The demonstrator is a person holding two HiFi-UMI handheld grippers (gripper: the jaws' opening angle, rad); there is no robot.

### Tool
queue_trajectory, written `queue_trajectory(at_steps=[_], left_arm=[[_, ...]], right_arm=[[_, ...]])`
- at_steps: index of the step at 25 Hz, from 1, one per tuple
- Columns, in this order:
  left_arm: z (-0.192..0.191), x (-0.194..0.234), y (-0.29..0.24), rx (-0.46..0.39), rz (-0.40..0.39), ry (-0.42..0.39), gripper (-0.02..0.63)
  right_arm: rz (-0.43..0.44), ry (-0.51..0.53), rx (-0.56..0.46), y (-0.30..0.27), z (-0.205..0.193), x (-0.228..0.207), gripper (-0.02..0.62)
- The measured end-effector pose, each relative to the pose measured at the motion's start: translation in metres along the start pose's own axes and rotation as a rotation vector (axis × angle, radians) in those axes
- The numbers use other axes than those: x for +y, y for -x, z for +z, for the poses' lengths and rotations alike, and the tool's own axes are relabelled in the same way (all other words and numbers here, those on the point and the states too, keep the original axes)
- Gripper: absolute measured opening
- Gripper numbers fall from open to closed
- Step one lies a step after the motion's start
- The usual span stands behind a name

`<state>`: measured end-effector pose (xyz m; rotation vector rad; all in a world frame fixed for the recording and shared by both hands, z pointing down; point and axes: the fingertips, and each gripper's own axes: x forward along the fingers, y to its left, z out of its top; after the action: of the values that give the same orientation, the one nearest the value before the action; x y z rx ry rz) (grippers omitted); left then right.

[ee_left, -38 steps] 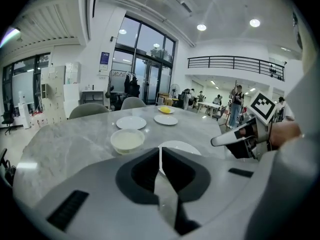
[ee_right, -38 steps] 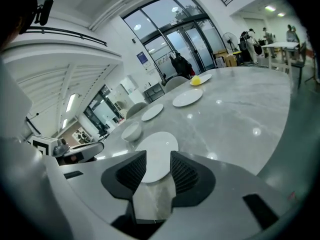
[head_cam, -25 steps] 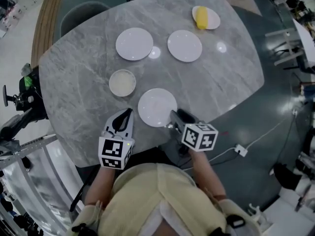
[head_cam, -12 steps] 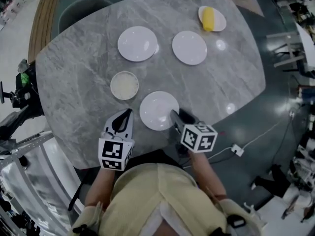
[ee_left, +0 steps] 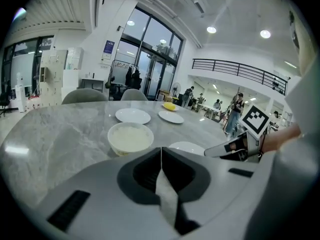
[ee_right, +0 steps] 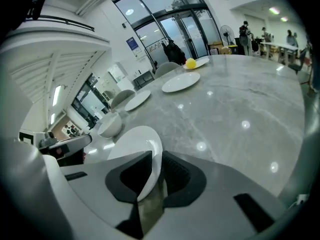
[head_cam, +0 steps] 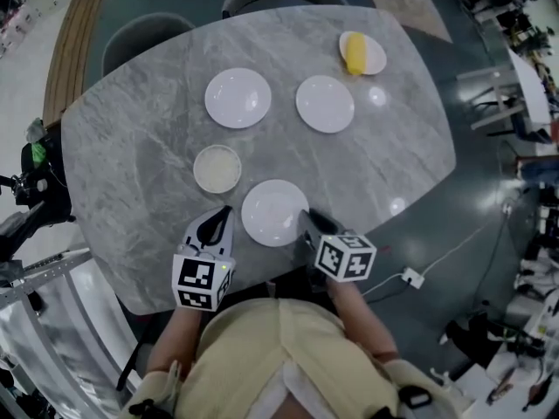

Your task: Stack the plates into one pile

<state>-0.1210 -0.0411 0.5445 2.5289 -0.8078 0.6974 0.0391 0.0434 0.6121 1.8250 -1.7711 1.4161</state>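
Note:
Three white plates are in play. The near plate (head_cam: 274, 213) (ee_right: 134, 142) lies close to the table's front edge. Its right rim sits between the pads of my right gripper (head_cam: 306, 219) (ee_right: 154, 165), whose jaws have just been closing and now pinch it. Two more plates lie farther back, one at the left (head_cam: 238, 98) (ee_left: 132, 115) and one at the right (head_cam: 325, 104) (ee_right: 180, 82). My left gripper (head_cam: 222, 215) (ee_left: 161, 153) rests shut and empty just left of the near plate.
A white bowl (head_cam: 217, 168) (ee_left: 130, 138) stands between the left gripper and the far left plate. A small plate with a yellow object (head_cam: 355, 52) sits at the back right. The grey marble table (head_cam: 140, 147) has chairs behind it.
The right gripper's jaws have narrowed onto the near plate's rim. Both hands have stayed where they were, and the head view has shifted slightly.

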Motion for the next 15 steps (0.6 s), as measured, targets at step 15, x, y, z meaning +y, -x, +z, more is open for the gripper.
queue_trajectory(at_steps=[15], left_arm=[[0.033,-0.031,-0.008,-0.029,0.198,0.015,0.003]], right_arm=[[0.490,0.008,0.034,0.042,0.048,0.046,0.012]])
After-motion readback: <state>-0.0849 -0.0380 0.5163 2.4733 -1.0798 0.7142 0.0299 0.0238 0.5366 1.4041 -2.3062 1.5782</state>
